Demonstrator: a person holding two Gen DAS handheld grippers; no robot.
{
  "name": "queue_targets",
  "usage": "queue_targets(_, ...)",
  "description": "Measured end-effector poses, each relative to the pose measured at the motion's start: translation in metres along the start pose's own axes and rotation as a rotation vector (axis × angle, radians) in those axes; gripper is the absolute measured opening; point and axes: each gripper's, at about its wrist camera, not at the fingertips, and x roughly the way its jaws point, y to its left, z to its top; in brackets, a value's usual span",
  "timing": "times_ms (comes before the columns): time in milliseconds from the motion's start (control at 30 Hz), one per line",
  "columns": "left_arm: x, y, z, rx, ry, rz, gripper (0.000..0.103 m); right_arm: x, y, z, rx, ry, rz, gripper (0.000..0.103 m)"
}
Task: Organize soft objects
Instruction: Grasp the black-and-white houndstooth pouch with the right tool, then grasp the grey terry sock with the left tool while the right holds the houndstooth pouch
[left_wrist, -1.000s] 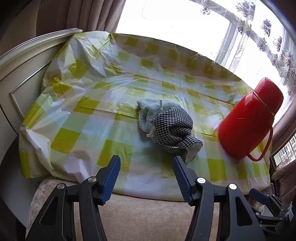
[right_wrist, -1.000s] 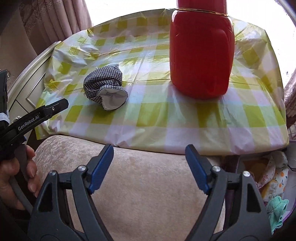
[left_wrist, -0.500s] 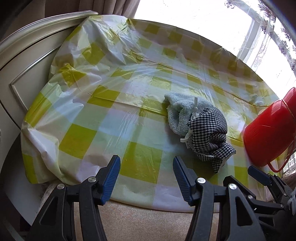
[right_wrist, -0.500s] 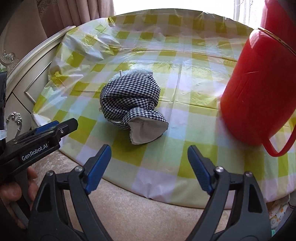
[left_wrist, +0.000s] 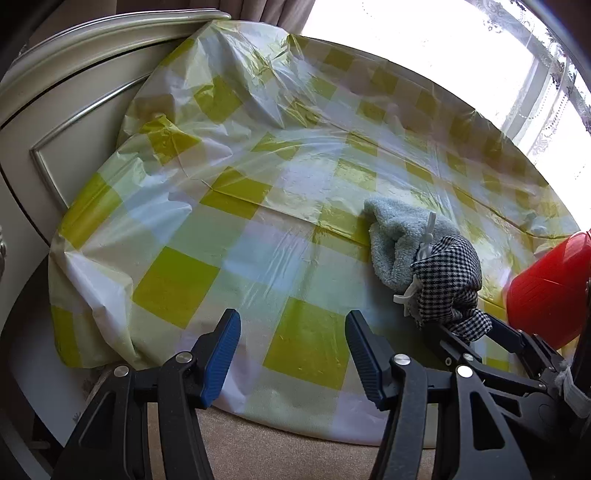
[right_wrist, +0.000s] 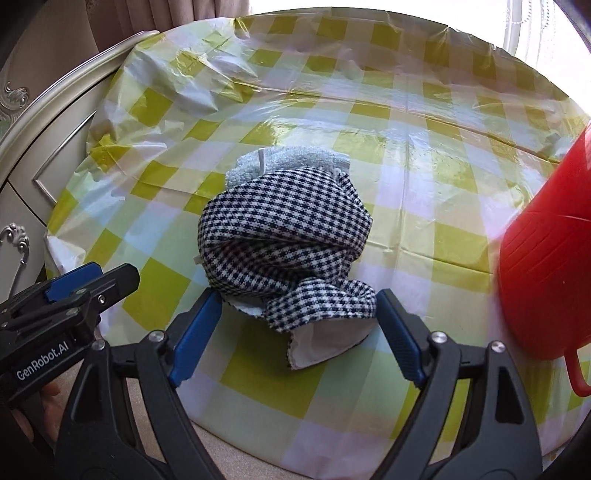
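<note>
We see our right gripper (right_wrist: 297, 332) with fingers spread either side of the near edge of the checked cloth (right_wrist: 284, 236), bundled against a pale blue towel (right_wrist: 295, 157) on the tabletop (right_wrist: 406, 184), left gripper (left_wrist: 293, 356) likewise spread over bare tablecloth.

Two low views (shared checked cloth (left_wrist: 317, 343))

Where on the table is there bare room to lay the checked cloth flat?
Free: the tablecloth between the cabinet and the blue towel, and the far stretch toward the window. Crowded: the right side, where the checked cloth sits on the towel near the red jug, with the open right claw around the cloth.
</note>
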Motion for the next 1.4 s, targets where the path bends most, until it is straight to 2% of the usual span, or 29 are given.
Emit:
queue_targets(167,-0.001,0.003,-0.001,-0.017,-0.004,-0.003,0.060,0.007,0.004,0.006,-0.014,-0.005,0.012,0.087)
queue_targets(267,-0.003,0.005,-0.002,-0.025,-0.015,-0.007,0.060,-0.003,0.004,0.008,-0.010,-0.037,0.004,0.087)
queue_targets(400,-0.001,0.007,-0.003,-0.042,-0.012,-0.005,0.060,-0.009,0.003,0.011,-0.011,-0.070,0.009,0.094)
queue_targets(633,-0.001,0.005,-0.002,-0.035,-0.024,-0.008,0.060,0.030,0.003,0.019,-0.021,0.032,0.040,0.094)
queue_targets(700,-0.001,0.004,-0.001,-0.034,-0.030,-0.016,0.060,0.034,0.004,0.016,-0.025,0.041,0.039,0.073)
queue_targets(800,0.001,-0.001,0.003,-0.022,-0.039,-0.030,0.060,0.029,0.002,0.012,-0.024,0.026,0.040,0.052)
queue_targets(900,0.003,-0.006,0.009,-0.013,-0.053,-0.052,0.060,0.023,-0.007,0.005,0.015,0.021,0.048,0.040)
queue_targets(1033,0.012,-0.014,0.020,-0.014,-0.059,-0.102,0.060,0.011,-0.019,-0.009,0.061,0.004,0.044,0.037)
queue_targets(1133,0.020,-0.023,0.029,-0.011,-0.048,-0.166,0.060,0.002,-0.027,-0.018,0.085,-0.005,0.039,0.035)
queue_targets(1300,0.038,-0.043,0.043,0.001,-0.019,-0.264,0.061,-0.013,-0.038,-0.031,0.121,-0.011,0.027,0.034)
queue_targets(1400,0.053,-0.055,0.051,0.012,0.014,-0.295,0.063,-0.022,-0.045,-0.039,0.144,-0.018,0.019,0.034)
